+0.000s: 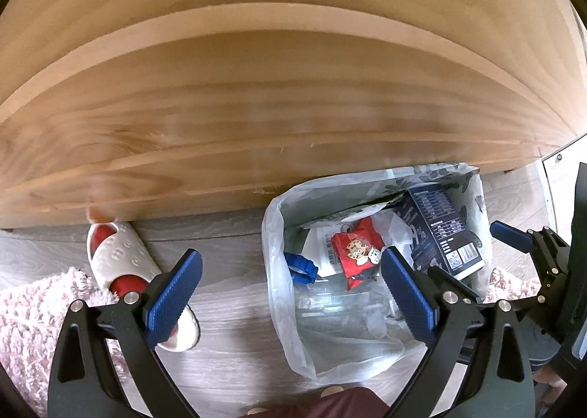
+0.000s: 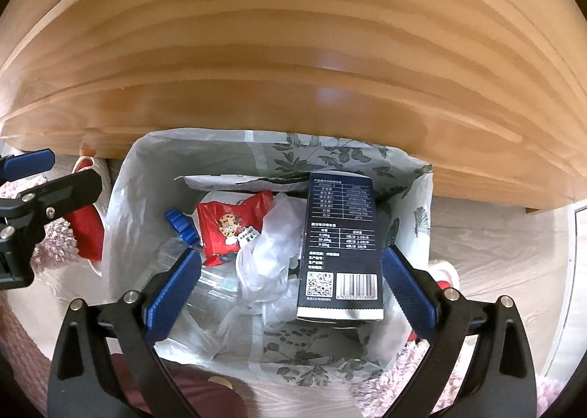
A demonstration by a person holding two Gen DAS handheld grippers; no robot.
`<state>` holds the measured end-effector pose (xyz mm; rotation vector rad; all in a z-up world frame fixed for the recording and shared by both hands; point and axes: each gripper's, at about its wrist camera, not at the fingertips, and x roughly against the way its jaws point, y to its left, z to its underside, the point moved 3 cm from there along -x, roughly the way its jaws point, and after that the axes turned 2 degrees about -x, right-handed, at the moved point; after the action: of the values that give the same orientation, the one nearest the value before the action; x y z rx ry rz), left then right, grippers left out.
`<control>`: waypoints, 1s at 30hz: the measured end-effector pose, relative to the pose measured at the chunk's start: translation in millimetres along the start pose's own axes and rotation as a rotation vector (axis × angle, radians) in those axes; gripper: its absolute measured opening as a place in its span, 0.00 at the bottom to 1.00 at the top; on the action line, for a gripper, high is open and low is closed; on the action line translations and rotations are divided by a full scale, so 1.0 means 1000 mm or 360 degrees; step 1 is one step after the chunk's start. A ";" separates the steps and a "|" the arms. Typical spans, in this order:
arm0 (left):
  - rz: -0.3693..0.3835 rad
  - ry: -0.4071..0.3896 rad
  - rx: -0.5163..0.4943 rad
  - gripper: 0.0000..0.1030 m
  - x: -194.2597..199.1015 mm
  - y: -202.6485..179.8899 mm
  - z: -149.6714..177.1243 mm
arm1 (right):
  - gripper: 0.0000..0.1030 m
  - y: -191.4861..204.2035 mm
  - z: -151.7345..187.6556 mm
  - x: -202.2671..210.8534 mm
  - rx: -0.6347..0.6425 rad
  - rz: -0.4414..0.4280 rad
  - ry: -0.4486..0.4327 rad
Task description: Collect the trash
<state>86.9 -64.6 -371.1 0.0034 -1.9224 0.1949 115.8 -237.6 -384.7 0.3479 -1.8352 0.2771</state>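
Right gripper [image 2: 291, 293] and left gripper [image 1: 291, 293]: fingers spread, empty. Dark-blue printed carton [image 2: 339, 245] lies between right fingers inside the white plastic-lined bin [image 2: 121, 234]; a straight-up withdrawal is advised, liner untouched.

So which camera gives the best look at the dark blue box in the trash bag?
The right wrist view: the dark blue box lies full-face near the centre, its barcode and printed table showing. In the left wrist view the box sits off to the right, skewed and partly behind the left gripper's finger.
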 end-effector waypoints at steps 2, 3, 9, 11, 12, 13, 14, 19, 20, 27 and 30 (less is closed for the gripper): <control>0.0014 -0.0013 -0.0002 0.92 0.002 0.000 0.001 | 0.91 0.001 0.000 0.004 0.0013 0.0016 -0.0014; 0.0025 -0.0027 -0.0007 0.92 0.003 0.000 0.001 | 0.91 0.001 0.000 0.007 0.0023 0.0028 -0.0025; 0.0063 -0.0102 -0.0058 0.92 0.012 -0.005 0.000 | 0.91 0.002 0.002 0.019 0.0071 0.0082 -0.0079; 0.0076 -0.0126 -0.0066 0.92 0.015 -0.006 0.000 | 0.91 0.002 0.004 0.023 0.0075 0.0087 -0.0093; 0.0080 -0.0147 -0.0069 0.92 0.018 -0.006 0.000 | 0.91 0.002 0.005 0.025 0.0076 0.0089 -0.0101; 0.0083 -0.0159 -0.0069 0.92 0.020 -0.006 0.000 | 0.91 0.001 0.005 0.026 0.0075 0.0088 -0.0106; 0.0083 -0.0168 -0.0068 0.92 0.022 -0.006 0.000 | 0.91 0.001 0.006 0.028 0.0072 0.0087 -0.0117; 0.0050 -0.0204 -0.0085 0.92 0.028 -0.003 0.001 | 0.91 0.000 0.007 0.039 0.0066 0.0090 -0.0162; 0.0047 -0.0204 -0.0087 0.92 0.029 -0.002 0.002 | 0.91 0.000 0.007 0.041 0.0067 0.0094 -0.0172; 0.0060 -0.0244 -0.0101 0.92 0.040 -0.002 0.004 | 0.91 0.003 0.011 0.058 0.0078 0.0108 -0.0239; 0.0082 -0.0266 -0.0115 0.92 0.046 -0.006 0.006 | 0.91 0.003 0.012 0.066 0.0084 0.0117 -0.0272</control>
<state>65.9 -67.3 -329.7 -0.0803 -2.0965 0.1638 86.4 -245.2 -325.2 0.3498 -2.0146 0.3565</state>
